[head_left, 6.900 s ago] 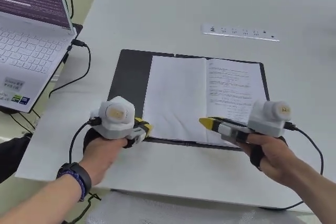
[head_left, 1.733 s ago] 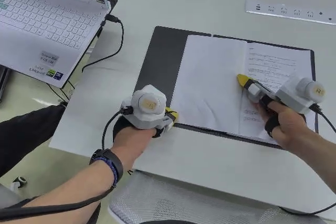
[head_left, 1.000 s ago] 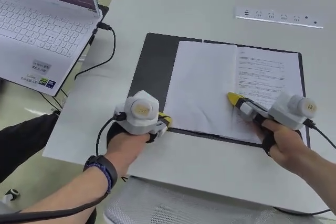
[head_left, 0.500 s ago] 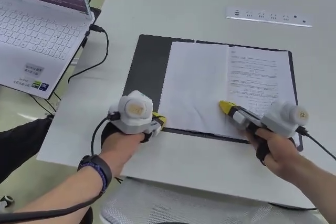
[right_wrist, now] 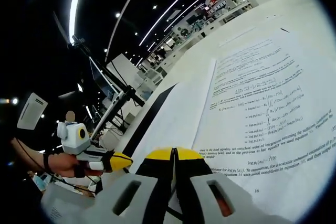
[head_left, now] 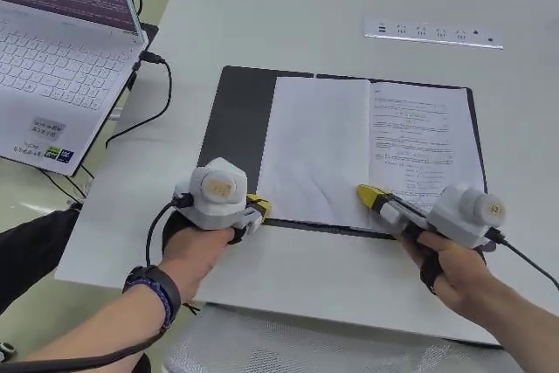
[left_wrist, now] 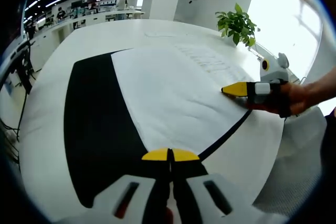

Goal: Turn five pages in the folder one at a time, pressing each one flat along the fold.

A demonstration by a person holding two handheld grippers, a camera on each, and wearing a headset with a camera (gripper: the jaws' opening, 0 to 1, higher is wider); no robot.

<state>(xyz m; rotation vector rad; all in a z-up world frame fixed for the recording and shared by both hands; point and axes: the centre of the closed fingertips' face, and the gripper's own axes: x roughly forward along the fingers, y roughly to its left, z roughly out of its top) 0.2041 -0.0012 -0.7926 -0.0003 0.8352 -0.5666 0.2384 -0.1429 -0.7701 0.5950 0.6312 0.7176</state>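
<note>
1. While the folder [head_left: 234, 128] lies open and flat on the white table [head_left: 306, 6], its black cover shows at the left, a blank page [head_left: 319, 146] sits in the middle and a printed page [head_left: 424, 141] lies at the right.
2. The left gripper [head_left: 259, 208] sits at the folder's near left corner, over the edge of the black cover. Its yellow tips are pressed together with nothing between them.
3. The right gripper [head_left: 364, 192] points its yellow tips at the fold, close to the bottom edge of the pages. Its jaws are also closed and empty. Whether the tips touch the paper I cannot tell.
4. The two grippers are well apart, with the blank page between them.
5. A laptop [head_left: 52, 67] stands open at the far left, just beside the table, with a black cable [head_left: 144, 115] running from it across the table edge.
6. A white power strip [head_left: 432, 32] lies on the table beyond the folder.
</note>
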